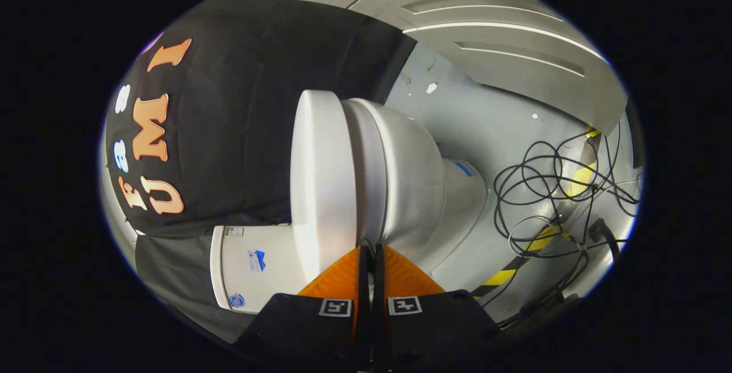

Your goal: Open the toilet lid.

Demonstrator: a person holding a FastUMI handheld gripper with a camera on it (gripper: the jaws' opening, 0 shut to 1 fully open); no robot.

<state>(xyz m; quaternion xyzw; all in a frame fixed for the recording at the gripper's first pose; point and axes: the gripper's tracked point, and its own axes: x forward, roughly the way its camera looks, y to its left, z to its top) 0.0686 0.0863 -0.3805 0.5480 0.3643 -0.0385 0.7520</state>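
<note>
- Jaws [370, 247] drawn together with only a thin slit between the two fingers, nothing caught there, tips right at the seam where the toilet lid [320, 181] meets the bowl [400, 181].
- One toilet lid, closed flat on the bowl, just ahead of the tips.
- One tank [251, 270] beside the lid.
- One tangle of black cables [549, 190] on the floor [486, 115] beyond the bowl.
- One pale panelled door [486, 35] past the floor.
</note>
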